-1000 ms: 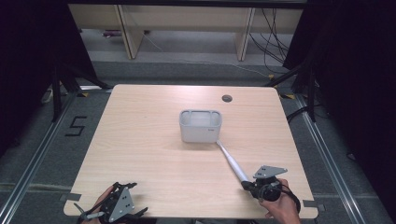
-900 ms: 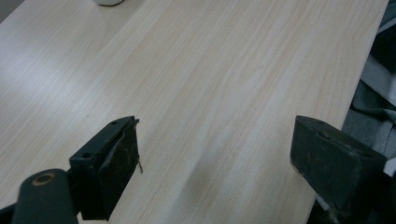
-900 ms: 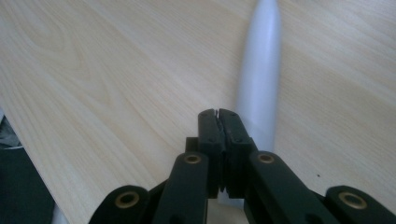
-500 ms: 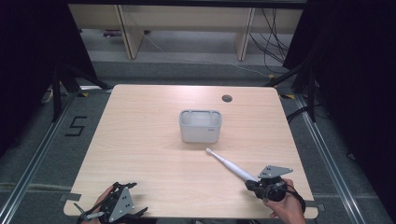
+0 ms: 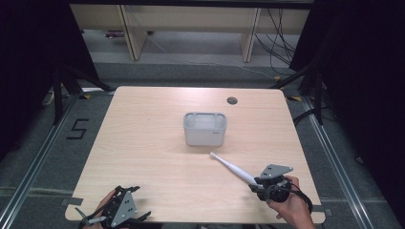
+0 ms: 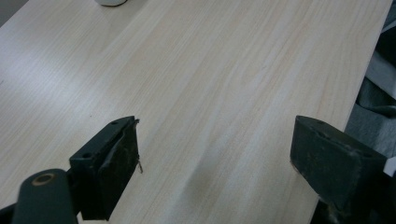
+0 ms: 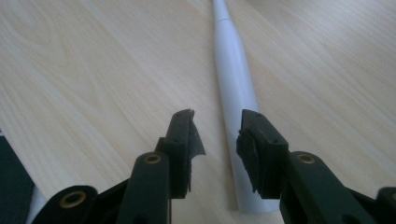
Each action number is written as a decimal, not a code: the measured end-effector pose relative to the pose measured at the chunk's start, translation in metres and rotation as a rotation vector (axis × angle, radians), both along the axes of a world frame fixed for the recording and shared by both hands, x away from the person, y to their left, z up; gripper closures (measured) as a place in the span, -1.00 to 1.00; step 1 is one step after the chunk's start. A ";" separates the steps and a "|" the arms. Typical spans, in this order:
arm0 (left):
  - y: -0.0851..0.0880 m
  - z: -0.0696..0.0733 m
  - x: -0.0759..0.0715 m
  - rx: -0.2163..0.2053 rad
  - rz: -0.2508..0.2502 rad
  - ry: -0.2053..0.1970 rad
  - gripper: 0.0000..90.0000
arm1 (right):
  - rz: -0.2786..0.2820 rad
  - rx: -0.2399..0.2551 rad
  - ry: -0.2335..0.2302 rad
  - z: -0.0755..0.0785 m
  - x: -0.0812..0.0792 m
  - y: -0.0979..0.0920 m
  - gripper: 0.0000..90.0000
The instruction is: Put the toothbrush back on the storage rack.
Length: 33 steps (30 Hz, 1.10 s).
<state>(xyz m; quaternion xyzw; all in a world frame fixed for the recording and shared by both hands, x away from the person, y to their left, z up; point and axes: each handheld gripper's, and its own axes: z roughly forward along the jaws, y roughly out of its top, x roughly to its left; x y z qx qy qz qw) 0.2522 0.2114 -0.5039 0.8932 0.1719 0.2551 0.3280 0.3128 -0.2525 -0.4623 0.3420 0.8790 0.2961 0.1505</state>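
My right gripper fingers narrow, straddling toothbrush lying on surface, not clamping. Left gripper fingers wide, idle. Risk: round handle rolls away if nudged.

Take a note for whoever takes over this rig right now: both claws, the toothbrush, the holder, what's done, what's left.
Left claw: open, empty, over the table at its near left corner.
Right claw: open, over the handle end of the white toothbrush, seemingly not clamping it.
Toothbrush: flat on the table, head pointing toward the grey holder, apart from it.
Done: toothbrush down.
Left: probably draw the right claw clear.
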 end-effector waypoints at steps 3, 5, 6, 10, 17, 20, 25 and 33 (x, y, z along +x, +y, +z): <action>0.000 0.000 0.000 0.003 0.000 0.000 -0.67 | 0.006 -0.017 -0.005 0.001 0.005 0.002 0.37; 0.001 0.001 0.000 0.015 -0.002 0.004 -0.67 | 0.013 -0.043 0.013 0.004 0.008 0.003 0.35; 0.001 0.001 0.000 0.015 -0.002 0.004 -0.67 | 0.013 -0.043 0.013 0.004 0.008 0.003 0.35; 0.001 0.000 0.000 0.007 0.001 -0.001 -0.67 | 0.012 -0.099 0.012 0.007 0.016 0.009 0.28; 0.001 0.000 0.000 0.000 -0.002 -0.002 -0.67 | 0.007 -0.134 0.048 0.010 0.025 0.017 0.22; 0.001 0.001 0.000 0.007 -0.002 0.006 -0.67 | -0.001 -0.133 0.044 0.009 0.029 0.021 0.16; 0.001 0.000 0.001 -0.001 -0.001 -0.004 -0.67 | 0.020 -0.150 0.057 0.011 0.034 0.025 0.11; 0.000 0.000 0.000 -0.009 0.000 -0.005 -0.67 | 0.006 -0.154 0.061 0.015 0.039 0.032 0.05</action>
